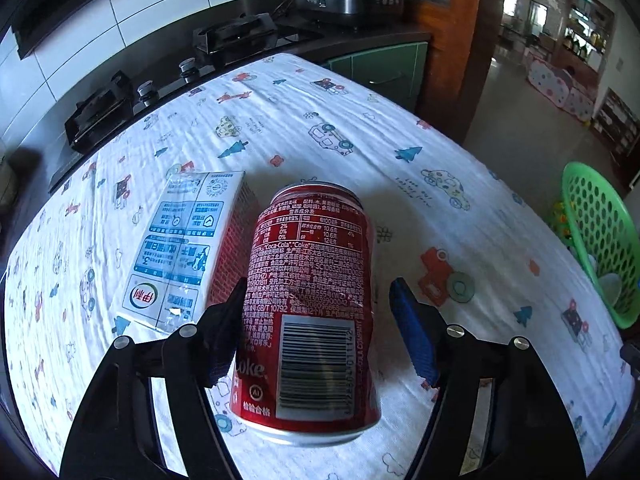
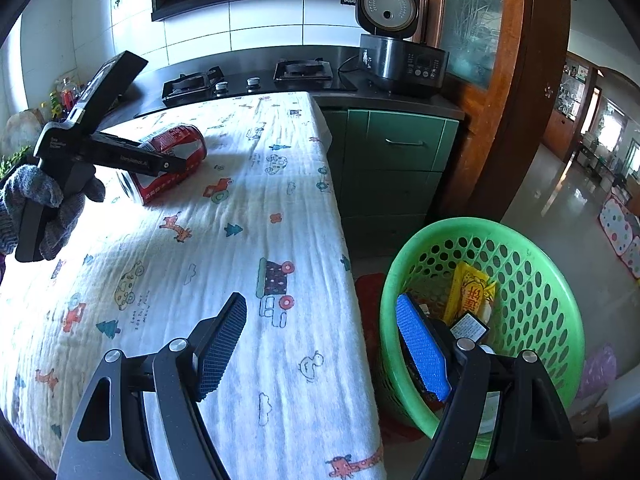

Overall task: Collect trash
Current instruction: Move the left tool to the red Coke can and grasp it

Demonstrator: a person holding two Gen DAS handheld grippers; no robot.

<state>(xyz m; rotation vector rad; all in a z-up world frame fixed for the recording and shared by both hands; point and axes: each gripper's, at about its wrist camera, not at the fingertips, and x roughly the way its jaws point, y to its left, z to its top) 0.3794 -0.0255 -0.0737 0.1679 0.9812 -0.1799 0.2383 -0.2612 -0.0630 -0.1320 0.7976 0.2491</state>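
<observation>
1. While the left hand-held gripper point(image 1: 316, 320) straddles the red aluminium cola can point(image 1: 310, 312) lying on its side on the bench point(image 1: 400, 128), its jaws are seen parted about the can's middle: the left pad looks to be touching the wall, while the blue-ribbed right pad stands just clear, so no grip is yet made.
2. Nearest in the right wrist view, the right hand-held gripper point(image 2: 324, 348) is held open and empty over the bench edge, one pad above the printed white cloth point(image 2: 248, 216), the other before the green perforated plastic basket point(image 2: 532, 280).
3. The can is judged light, thin-walled and smooth; it would dent under a hard squeeze and could roll on the cloth. A hold across its mid-body, well seated in the ribbed pads, is judged best.
4. Just beside the can, a white and blue milk carton point(image 1: 180, 248) is shown lying flat; it is likely light and somewhat crushable.
5. Only the left wrist view shows the carton and the pad gap; only the right wrist view shows the basket's contents, a yellow wrapper point(image 2: 470, 292) among them, and a gloved hand point(image 2: 36, 208) carrying the left tool.
6. Farthest, a black gas hob point(image 2: 248, 80) is seen behind the bench.
</observation>
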